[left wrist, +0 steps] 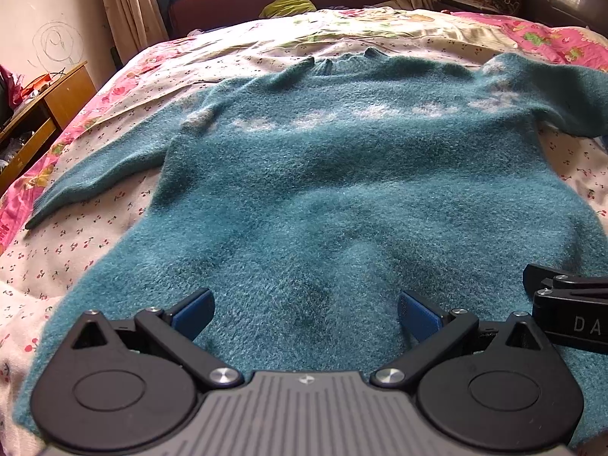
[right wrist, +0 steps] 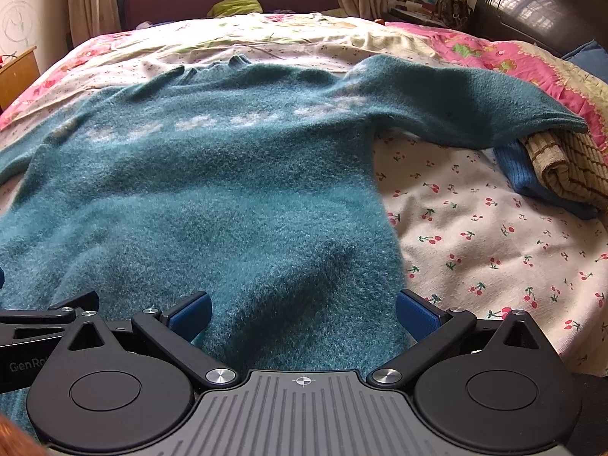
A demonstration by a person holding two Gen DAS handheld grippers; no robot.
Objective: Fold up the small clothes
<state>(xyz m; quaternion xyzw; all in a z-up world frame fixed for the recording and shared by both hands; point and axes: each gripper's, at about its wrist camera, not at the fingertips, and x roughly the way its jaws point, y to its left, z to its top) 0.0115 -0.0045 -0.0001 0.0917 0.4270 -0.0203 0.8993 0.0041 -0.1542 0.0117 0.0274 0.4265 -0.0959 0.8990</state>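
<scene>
A teal sweater point(left wrist: 323, 174) lies flat on the bed point(right wrist: 475, 228) — the left gripper point(left wrist: 306, 313) and right gripper point(right wrist: 304, 313) both gape wide over its hem, holding nothing.

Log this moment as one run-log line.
fluffy teal knit sweater: spread flat on cherry-print bedsheet, unfolded | left gripper: open, over hem | right gripper: open, over hem's right corner

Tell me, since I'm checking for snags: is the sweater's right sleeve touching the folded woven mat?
Touching. In the right wrist view the sleeve's cuff lies draped over the top of the woven mat, no gap between them.
</scene>
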